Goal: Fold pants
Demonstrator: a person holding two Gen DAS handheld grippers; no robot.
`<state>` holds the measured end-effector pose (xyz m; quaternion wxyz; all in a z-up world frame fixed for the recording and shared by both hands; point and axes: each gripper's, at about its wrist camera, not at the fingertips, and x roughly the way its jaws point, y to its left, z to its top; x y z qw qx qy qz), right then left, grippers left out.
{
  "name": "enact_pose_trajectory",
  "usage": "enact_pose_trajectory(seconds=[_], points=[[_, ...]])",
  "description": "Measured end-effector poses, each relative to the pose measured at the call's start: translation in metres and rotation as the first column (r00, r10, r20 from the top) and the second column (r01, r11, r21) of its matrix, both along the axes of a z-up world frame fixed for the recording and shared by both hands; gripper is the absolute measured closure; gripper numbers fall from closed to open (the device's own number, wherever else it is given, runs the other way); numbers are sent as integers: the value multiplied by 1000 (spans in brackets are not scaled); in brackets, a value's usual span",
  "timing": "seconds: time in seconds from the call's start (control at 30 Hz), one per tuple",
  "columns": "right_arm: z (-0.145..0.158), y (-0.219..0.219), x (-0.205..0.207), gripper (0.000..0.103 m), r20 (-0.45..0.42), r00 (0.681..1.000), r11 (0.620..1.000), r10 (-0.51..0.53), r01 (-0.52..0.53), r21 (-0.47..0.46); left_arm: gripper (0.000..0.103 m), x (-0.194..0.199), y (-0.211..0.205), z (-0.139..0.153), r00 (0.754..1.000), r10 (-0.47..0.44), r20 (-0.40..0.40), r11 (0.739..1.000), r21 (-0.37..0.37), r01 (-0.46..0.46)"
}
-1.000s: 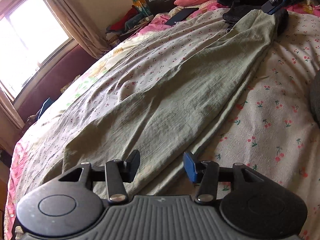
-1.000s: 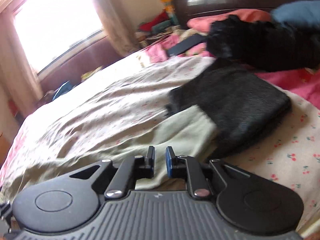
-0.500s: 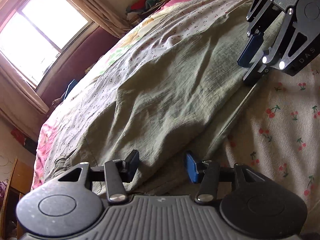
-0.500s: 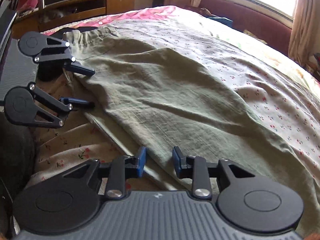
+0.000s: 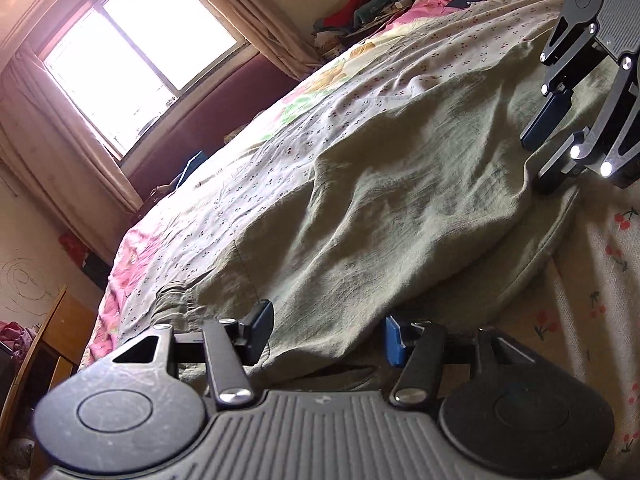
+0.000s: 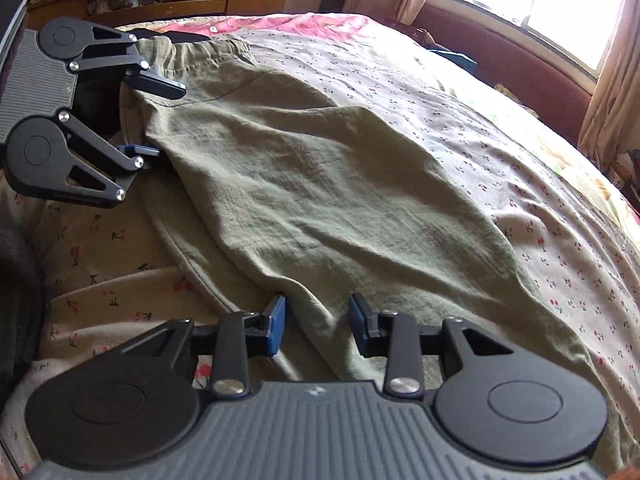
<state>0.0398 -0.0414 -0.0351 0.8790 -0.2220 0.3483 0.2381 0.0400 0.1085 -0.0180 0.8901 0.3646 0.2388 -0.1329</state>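
Evidently at the gripping stage, not yet at the folding itself. Lying flat along the bed (image 6: 540, 208), lengthwise and a little rumpled: green pants (image 6: 320, 184), gathered waistband at the far end in the right wrist view, near edge showing more than one layer, so probably laid leg over leg already.

Left tool (image 6: 168, 120): set at the waistband end, spread, one finger above the cloth edge and one beside or below it, jaws just now narrowing with the cloth between them but not yet pressing on it. Right tool (image 6: 318, 320): set further down the same near edge, towards the leg end, also spread after just opening, straddling a ridge of cloth without pinching it. Nothing lifted so far.

Next, most likely: push both tools a little deeper over the edge, press both together so as to catch every layer, then raise the two ends together and carry one over the other. Worth watching for a grip on the top layer alone, which would drag the pants apart rather than fold them.

As for writing: only a small emblem on each tool body near the camera. Faint lettering on the lower arm of the left tool, too small to read. No brand or label visible on the pants.
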Motion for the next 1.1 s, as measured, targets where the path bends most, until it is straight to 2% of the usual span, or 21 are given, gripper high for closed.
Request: enact_pose_trajectory(seconds=[0.03, 0.1, 0.17, 0.27, 0.33, 0.4, 0.47, 0.53, 0.6, 0.7, 0.77, 0.83, 0.87, 0.97, 1.1], points=[[-1, 4, 5, 74, 4, 1000, 1000, -9, 9, -4, 45, 3, 0, -2, 1000, 6, 11, 1000, 17, -7], [3, 6, 12, 102, -18, 999, 999, -30, 30, 25, 68, 6, 4, 2, 999, 33, 24, 999, 18, -33], [14, 6, 10, 102, -14, 999, 998, -46, 47, 50, 76, 5, 12, 10, 997, 60, 37, 998, -7, -60], [30, 5, -4, 102, -5, 1000, 996, -27, 27, 90, 79, -4, 26, 19, 996, 80, 46, 996, -33, -78], [31, 7, -15, 102, -15, 1000, 995, -3, 5, 97, 79, -10, 32, 13, 996, 88, 21, 996, -12, -87], [19, 12, -19, 102, -37, 999, 997, 18, -15, 70, 78, -12, 36, -2, 996, 87, -24, 996, 34, -86], [0, 18, -14, 97, -77, 997, 999, 22, -20, 26, 77, -15, 37, -6, 997, 80, -18, 996, 52, -78], [0, 23, -12, 96, -68, 997, 1000, 25, -25, 4, 75, -18, 38, 4, 997, 80, -5, 996, 32, -80], [10, 22, -12, 90, -71, 997, 999, 32, -30, 32, 67, -20, 42, 17, 997, 78, 25, 997, 19, -79], [22, 23, -15, 85, -58, 997, 998, 45, -42, 55, 51, -16, 50, 23, 992, 99, 82, 993, 48, -104], [28, 26, -18, 85, -42, 997, 996, 65, -62, 67, 47, -10, 60, 23, 989, 135, 53, 989, 49, -138], [26, 29, -19, 77, -51, 996, 995, 73, -69, 67, 44, -11, 67, 15, 990, 144, 13, 987, 66, -144], [22, 29, -18, 71, -72, 995, 996, 63, -58, 63, 44, -14, 68, 13, 990, 137, 14, 988, 69, -138], [13, 16, -13, 72, -153, 988, 993, -23, 41, 110, 44, -24, 64, 17, 992, 127, 16, 988, 90, -128], [24, -10, -24, 71, -150, 984, 971, -91, 121, 205, 44, -33, 68, 29, 990, 143, 9, 988, 51, -144]])
